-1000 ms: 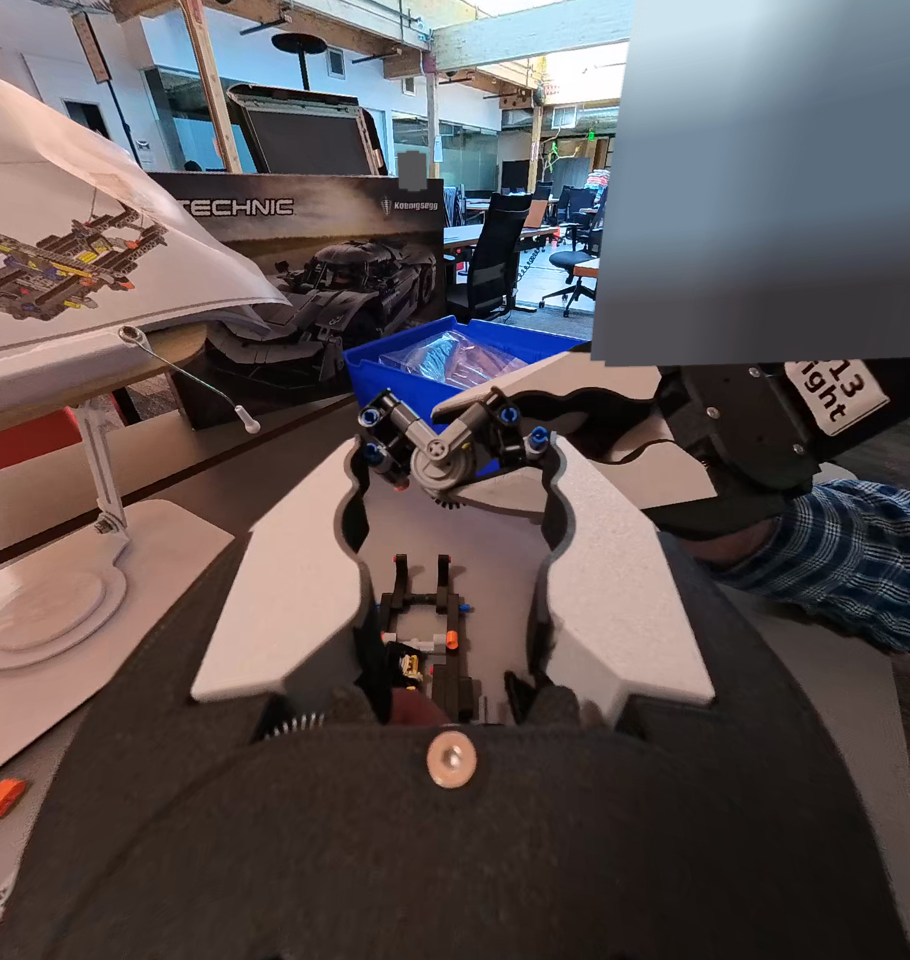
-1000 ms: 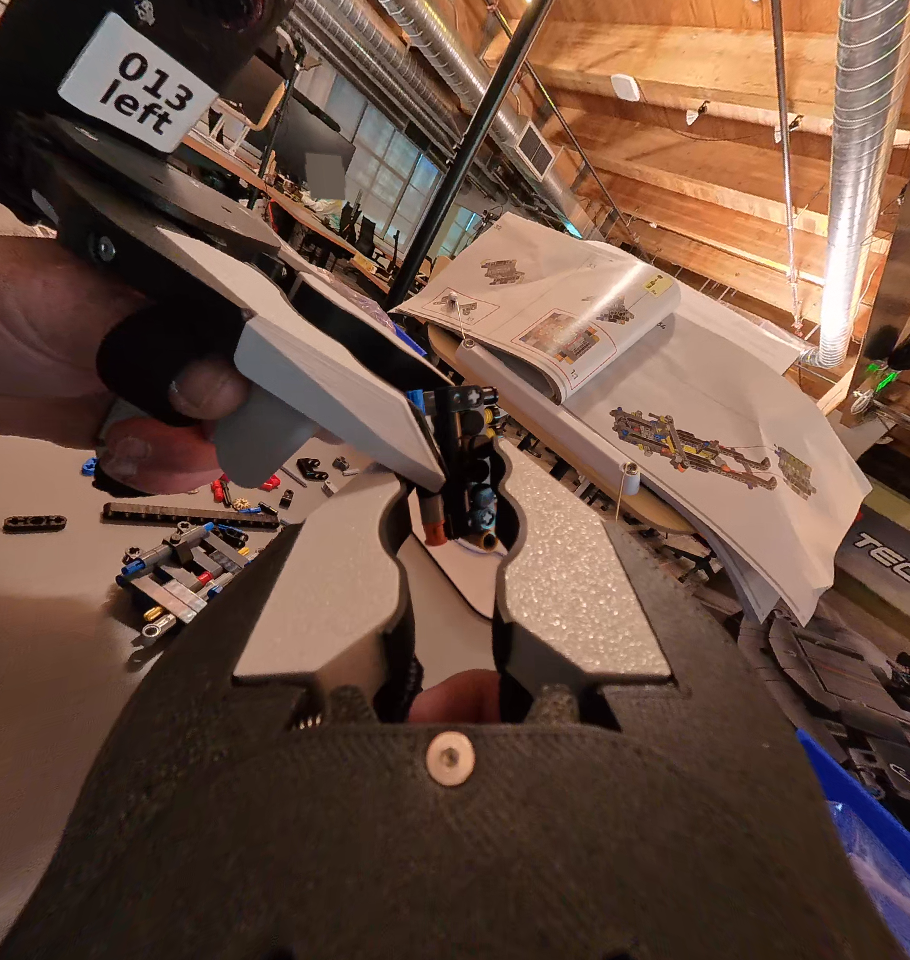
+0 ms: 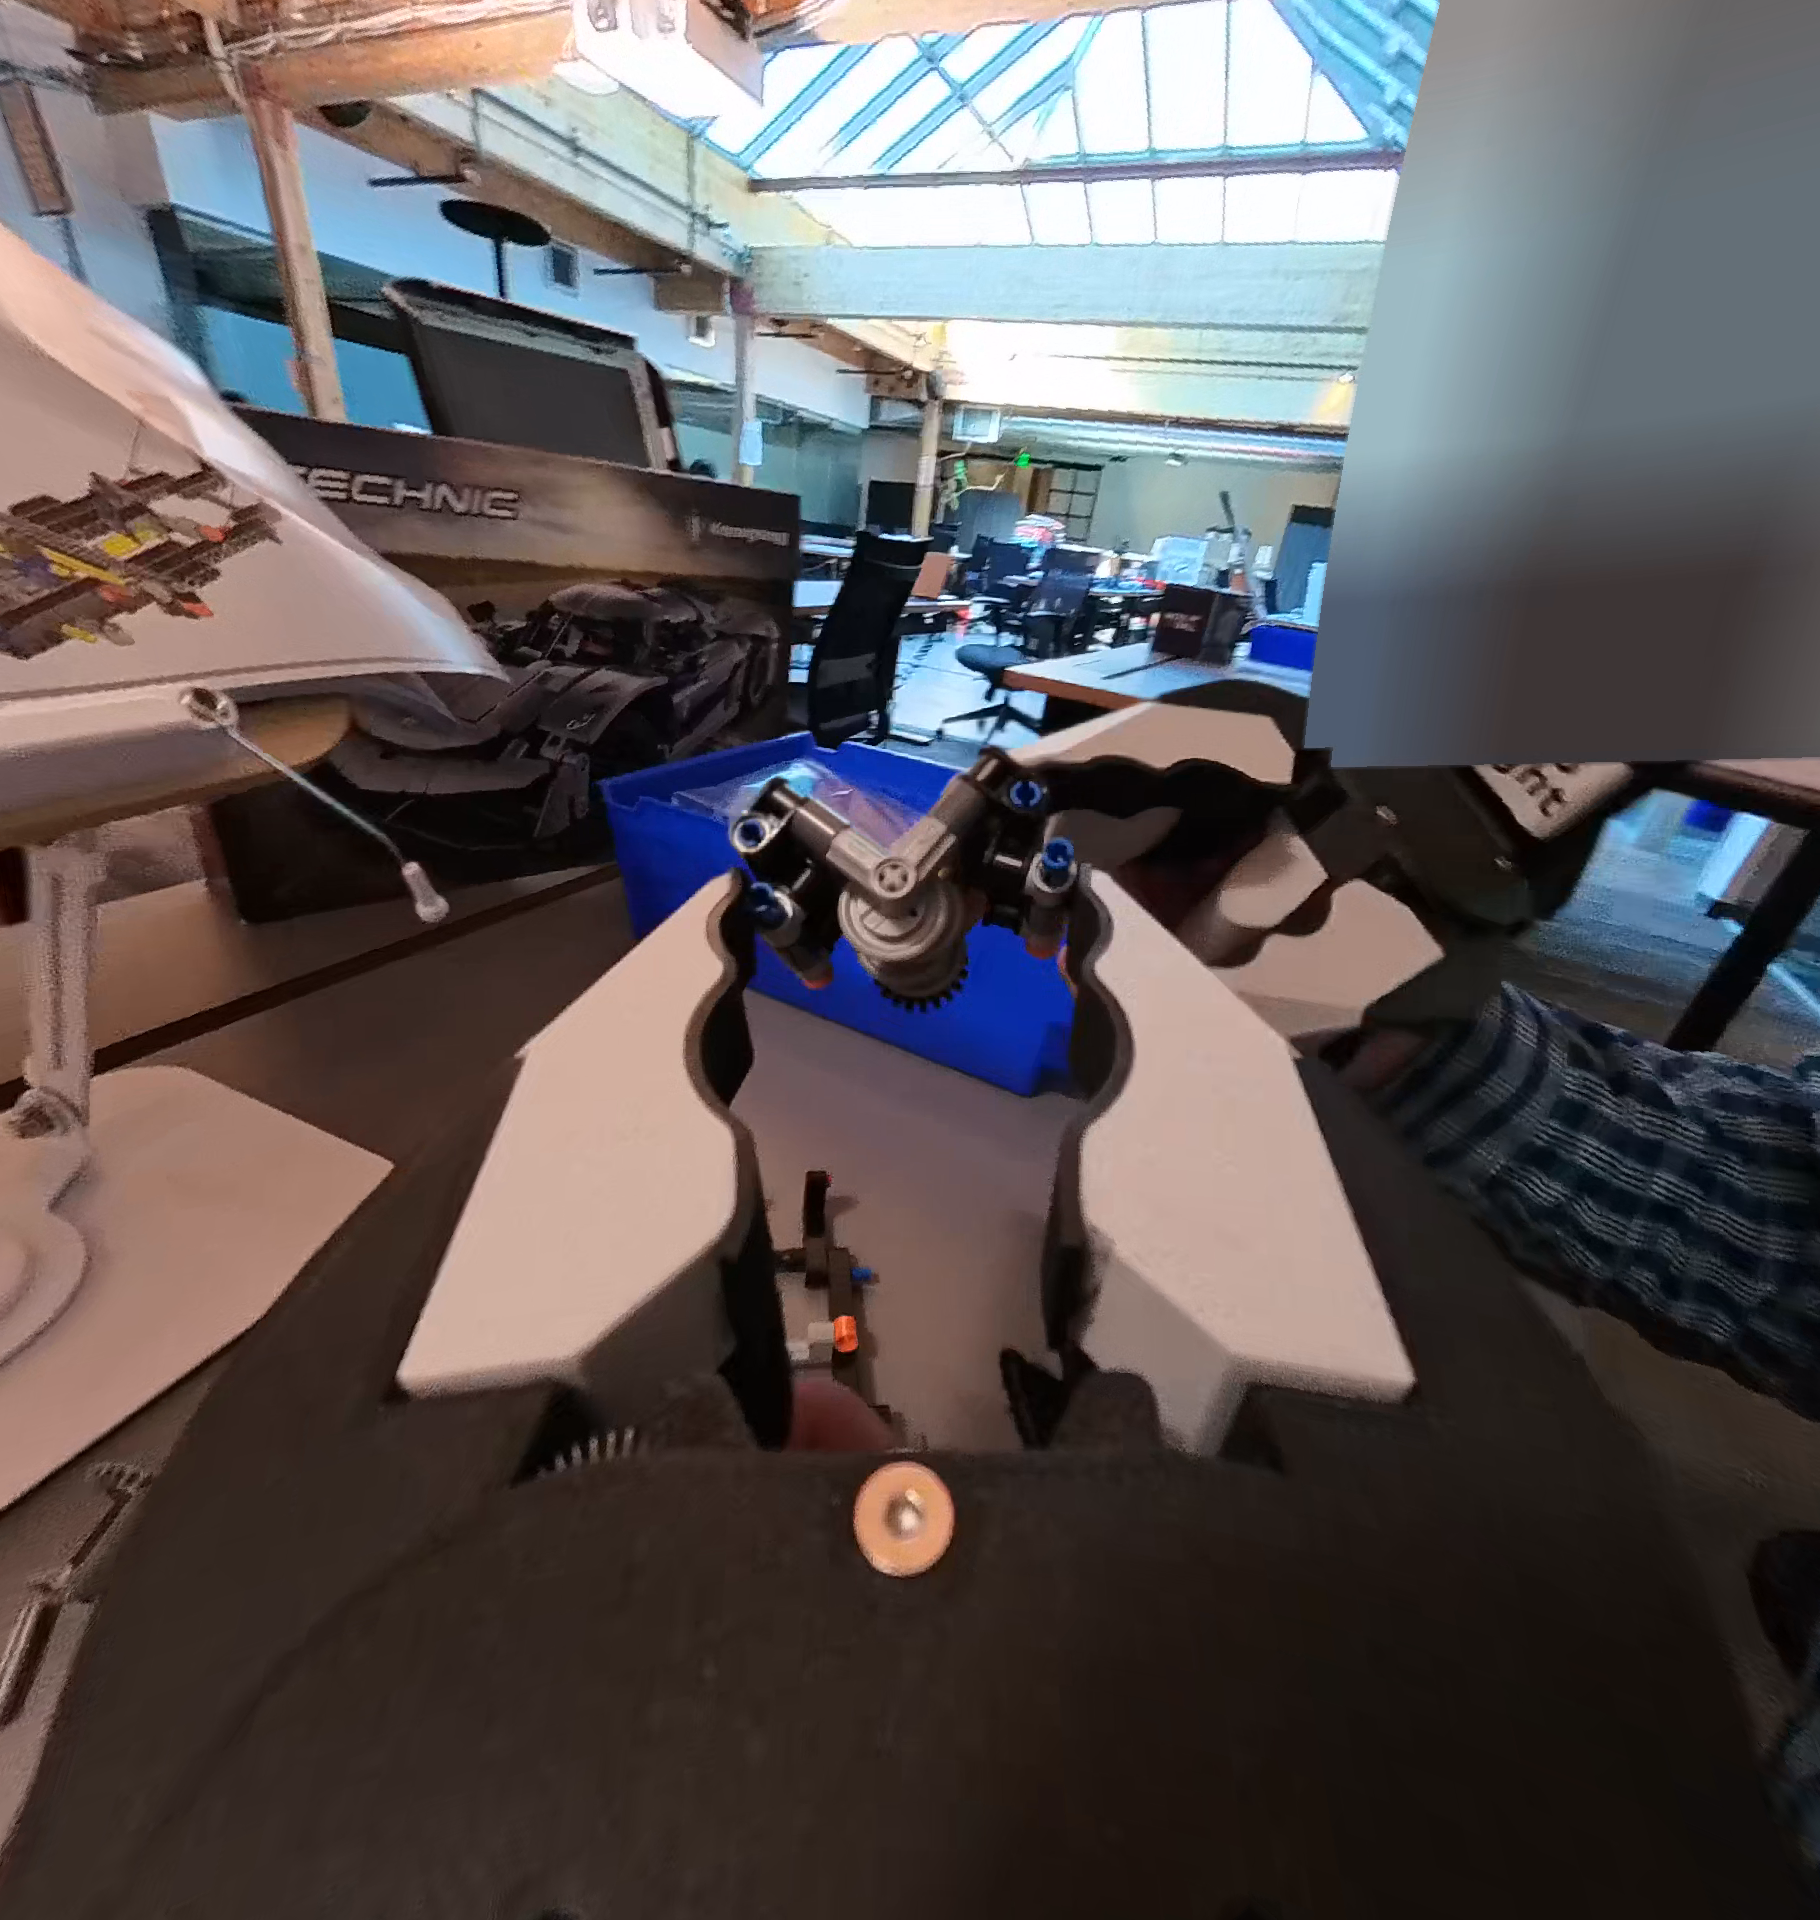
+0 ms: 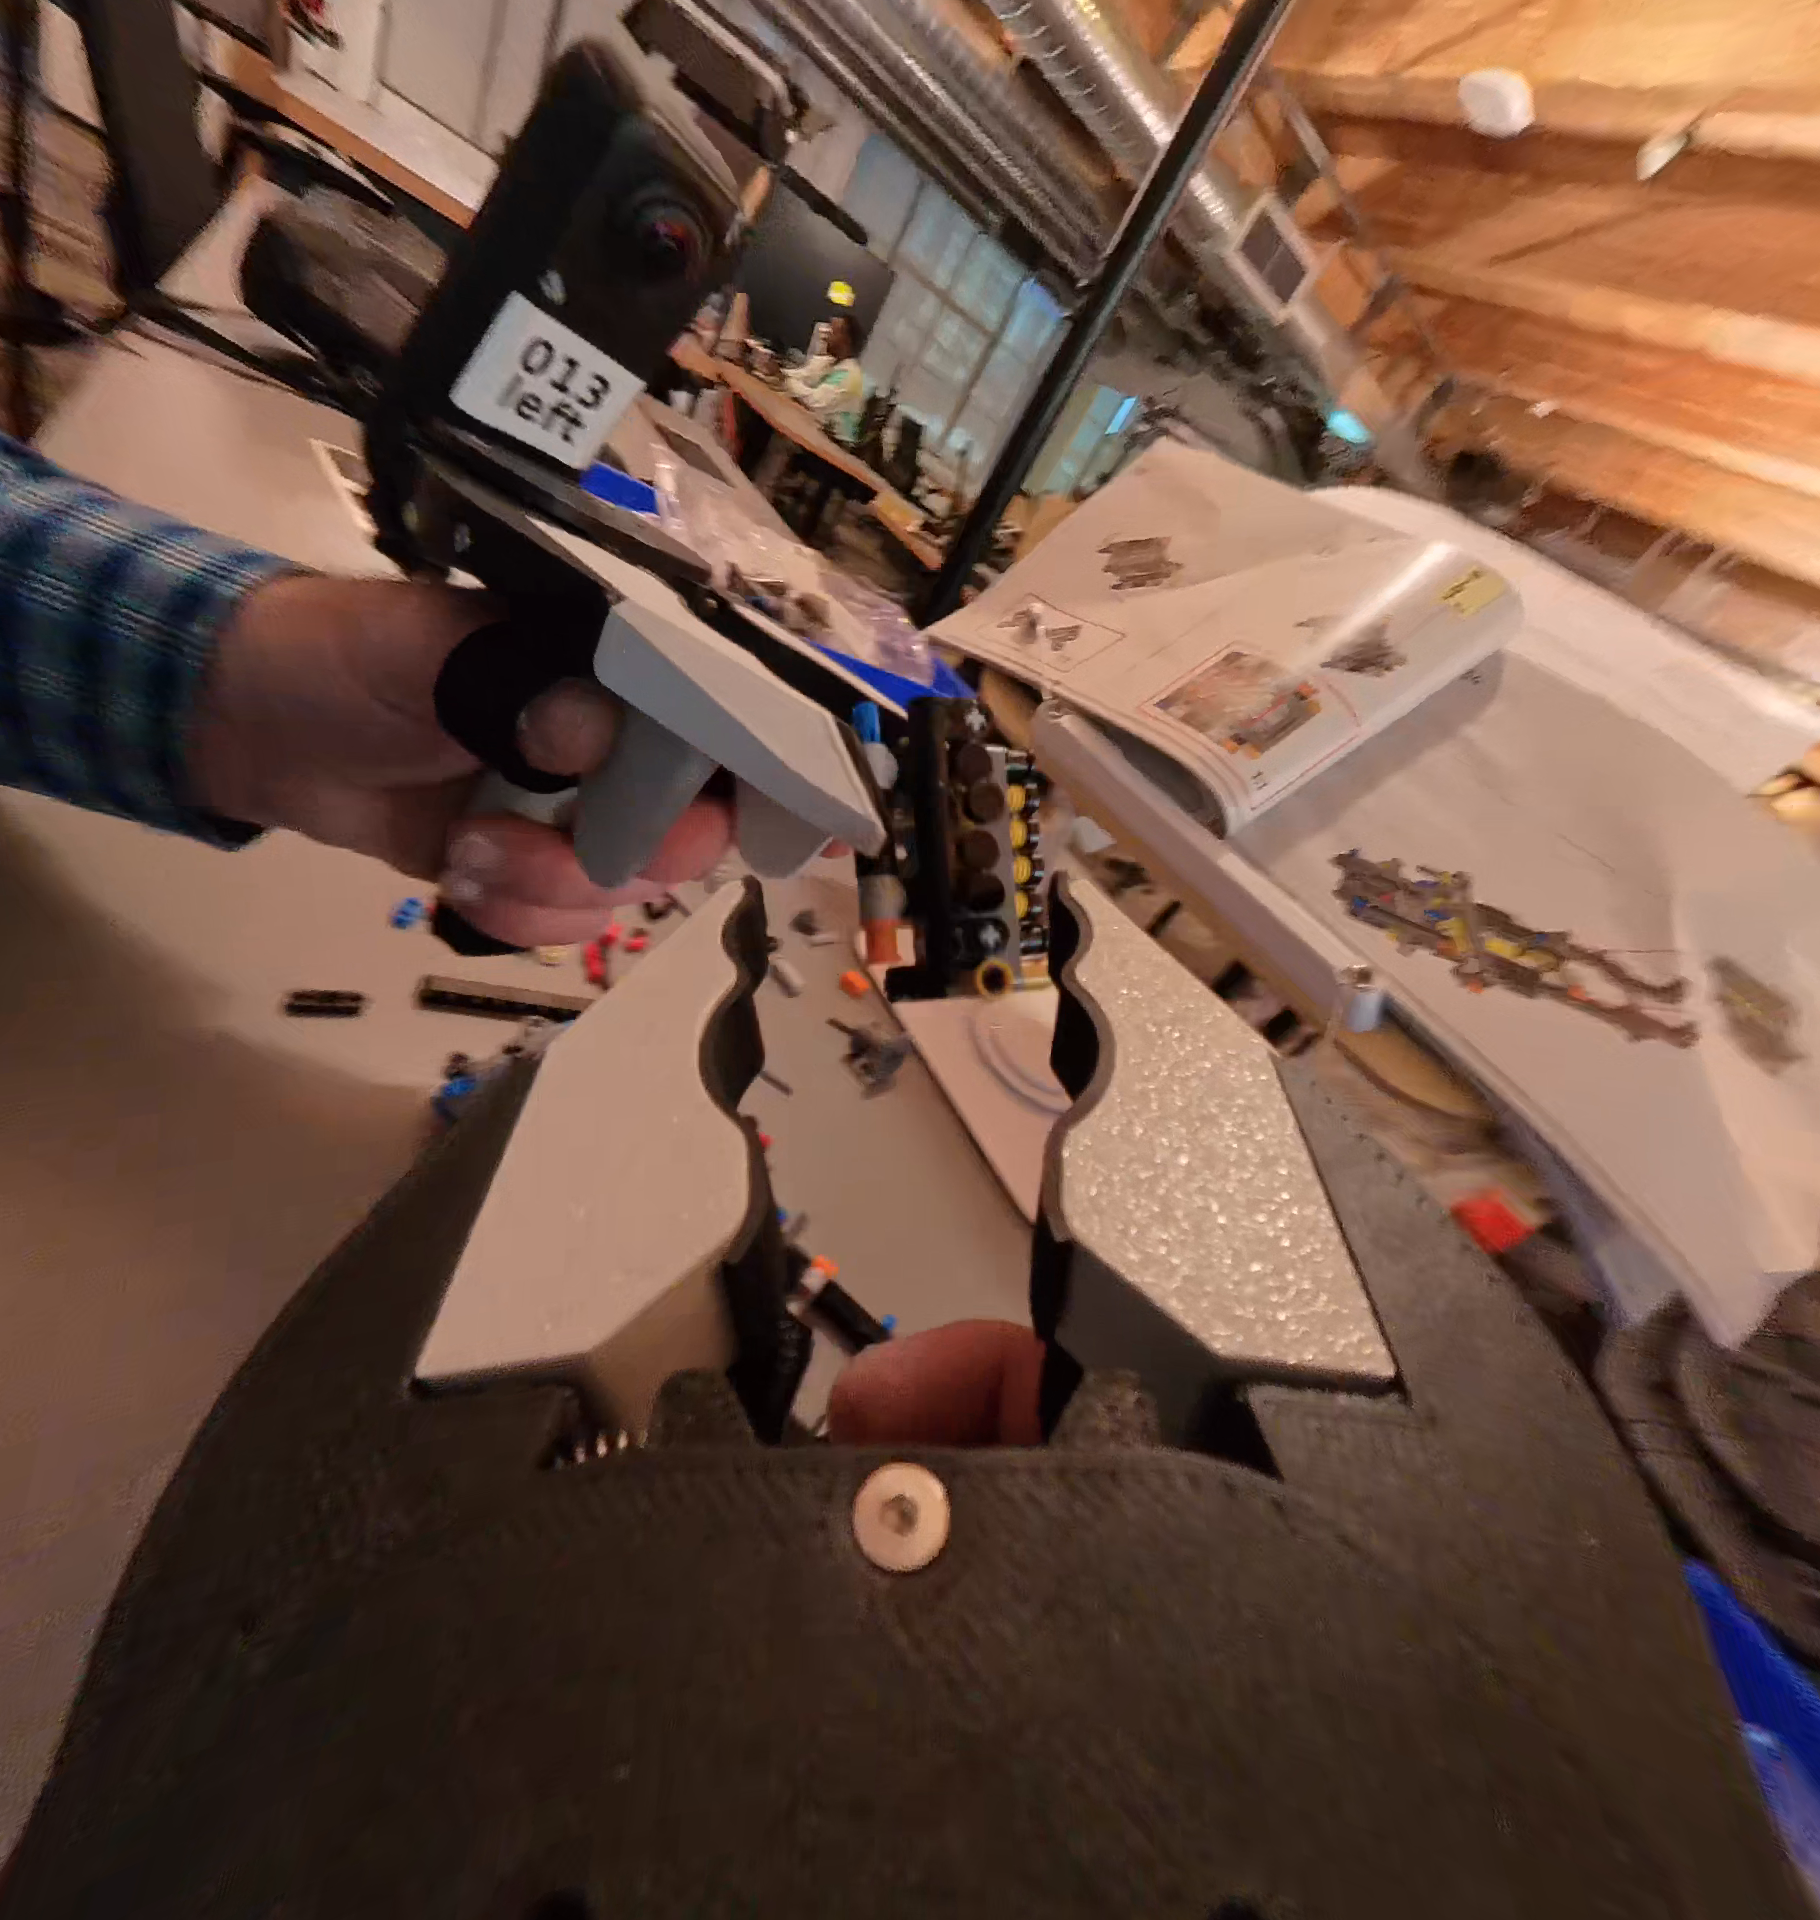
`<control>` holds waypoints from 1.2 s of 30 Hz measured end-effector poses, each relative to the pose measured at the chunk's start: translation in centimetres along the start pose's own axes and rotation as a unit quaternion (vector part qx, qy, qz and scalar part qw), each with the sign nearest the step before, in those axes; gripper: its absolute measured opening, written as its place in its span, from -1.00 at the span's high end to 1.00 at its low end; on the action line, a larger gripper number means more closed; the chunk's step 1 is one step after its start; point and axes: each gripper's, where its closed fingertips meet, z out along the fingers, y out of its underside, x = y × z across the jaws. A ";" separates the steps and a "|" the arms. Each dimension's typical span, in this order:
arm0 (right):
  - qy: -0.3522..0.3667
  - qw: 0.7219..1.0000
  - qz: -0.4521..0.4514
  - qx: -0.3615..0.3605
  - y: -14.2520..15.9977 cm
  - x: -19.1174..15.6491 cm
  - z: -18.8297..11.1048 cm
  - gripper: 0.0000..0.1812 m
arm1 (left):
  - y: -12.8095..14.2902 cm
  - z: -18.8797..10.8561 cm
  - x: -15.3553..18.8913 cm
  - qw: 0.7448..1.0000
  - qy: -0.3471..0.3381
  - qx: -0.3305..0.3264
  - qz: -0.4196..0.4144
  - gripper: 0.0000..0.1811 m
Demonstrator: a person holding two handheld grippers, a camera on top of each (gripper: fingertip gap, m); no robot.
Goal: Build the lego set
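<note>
A small Lego assembly [image 3: 890,894] of black and grey beams, blue pins and a grey gear sits between the tips of the left gripper [image 3: 906,914], whose jaws close on its two sides and hold it above the desk [image 3: 386,1029]. In the right wrist view the same assembly [image 4: 963,847] hangs just beyond the tips of the right gripper [image 4: 906,914]; those jaws stand apart on either side of its lower end, and whether they touch it cannot be told. The left wrist view shows one right-gripper finger [image 3: 1145,743] reaching in from the right to the assembly's upper right corner. The left gripper [image 4: 844,800], seen from the right wrist view, comes in from the upper left, carried by a hand [image 4: 366,748] in a blue plaid sleeve [image 4: 64,613]. Below the left jaws, a second black Lego piece [image 3: 828,1288] with an orange pin lies on the desk. Loose parts [image 4: 594,966], among them black beams and red and blue pins, are scattered on the desk beyond the right gripper. Behind the assembly stands a blue bin [image 3: 677,862] holding clear bags, with the dark set box [image 3: 573,623] beside it. An open instruction booklet [image 4: 1457,831] rests on a white stand [image 3: 54,1091] at the left of the desk.
</note>
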 end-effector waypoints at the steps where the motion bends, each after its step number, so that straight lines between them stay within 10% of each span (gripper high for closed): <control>1: -0.019 0.999 0.027 -0.002 -0.2 0.0 -0.2 0.42 | -0.3 -0.2 0.3 1.000 0.017 0.002 -0.001 0.36; 14: -0.288 0.936 0.197 -0.040 -0.7 -4.0 -0.1 0.26 | -0.8 -2.7 4.9 0.977 0.189 -0.042 0.091 0.36; 36: -0.257 0.953 0.160 -0.017 -0.1 -4.4 0.4 0.39 | -0.5 -2.1 4.6 0.981 0.166 -0.036 0.089 0.43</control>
